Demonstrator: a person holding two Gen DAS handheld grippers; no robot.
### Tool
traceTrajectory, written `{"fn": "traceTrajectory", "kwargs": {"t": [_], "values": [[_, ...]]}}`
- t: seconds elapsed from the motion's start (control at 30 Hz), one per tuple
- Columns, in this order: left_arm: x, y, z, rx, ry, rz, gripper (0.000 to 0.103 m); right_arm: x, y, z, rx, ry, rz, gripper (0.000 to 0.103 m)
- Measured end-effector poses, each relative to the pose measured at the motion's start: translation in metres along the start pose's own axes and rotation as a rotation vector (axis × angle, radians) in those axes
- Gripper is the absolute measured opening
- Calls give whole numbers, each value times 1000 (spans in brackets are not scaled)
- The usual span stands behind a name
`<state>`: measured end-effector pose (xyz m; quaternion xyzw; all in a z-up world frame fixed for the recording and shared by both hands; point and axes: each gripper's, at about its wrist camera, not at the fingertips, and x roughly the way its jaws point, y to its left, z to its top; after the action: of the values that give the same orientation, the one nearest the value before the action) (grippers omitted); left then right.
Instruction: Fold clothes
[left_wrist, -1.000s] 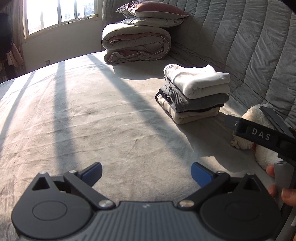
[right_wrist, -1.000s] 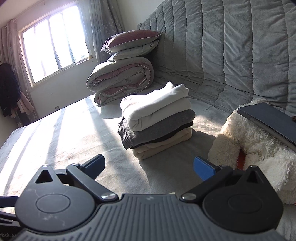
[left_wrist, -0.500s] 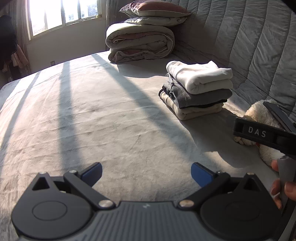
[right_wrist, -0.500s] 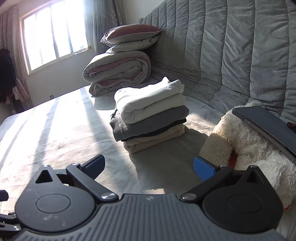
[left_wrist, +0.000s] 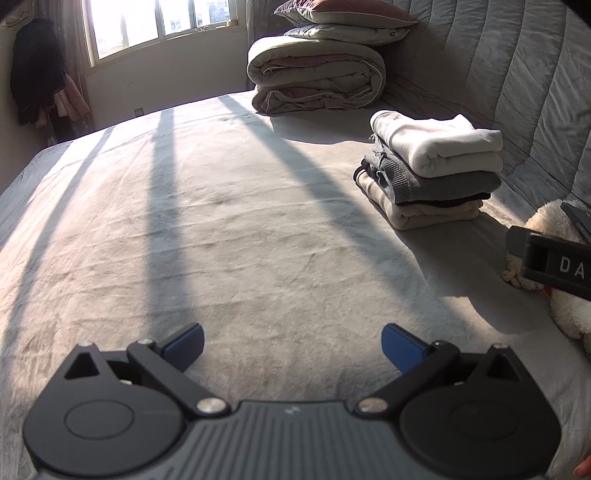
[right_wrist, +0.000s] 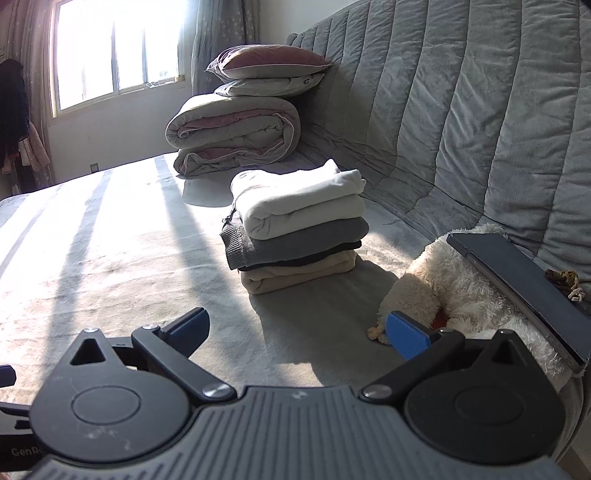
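A stack of folded clothes sits on the bed near the grey backrest: white on top, grey in the middle, beige at the bottom. The same stack shows in the right wrist view, ahead of the gripper. My left gripper hovers open over bare sheet, well short and left of the stack, with nothing between its blue pads. My right gripper is open too and holds nothing. Part of the right gripper's body shows at the right edge of the left wrist view.
A rolled duvet with two pillows lies at the far end of the bed. A white plush toy with a dark flat device on it rests right of the stack. The grey quilted backrest runs along the right.
Both grippers have drawn back and turned a little left; the stack sits farther off in the left wrist view. The right gripper has slid toward the right edge there. Both stay open.
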<state>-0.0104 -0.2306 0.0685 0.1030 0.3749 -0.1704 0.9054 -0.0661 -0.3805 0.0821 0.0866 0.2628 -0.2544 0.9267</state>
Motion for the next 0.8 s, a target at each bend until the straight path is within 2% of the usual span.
{"fn": "traceTrajectory", "kwargs": {"t": [0.17, 0.8], "values": [[1, 1, 0, -29, 16, -2, 102, -2, -2, 0, 0, -1, -7, 103], [-16, -3, -5, 12, -6, 4, 102, -2, -6, -2, 3, 20, -24, 103]]}}
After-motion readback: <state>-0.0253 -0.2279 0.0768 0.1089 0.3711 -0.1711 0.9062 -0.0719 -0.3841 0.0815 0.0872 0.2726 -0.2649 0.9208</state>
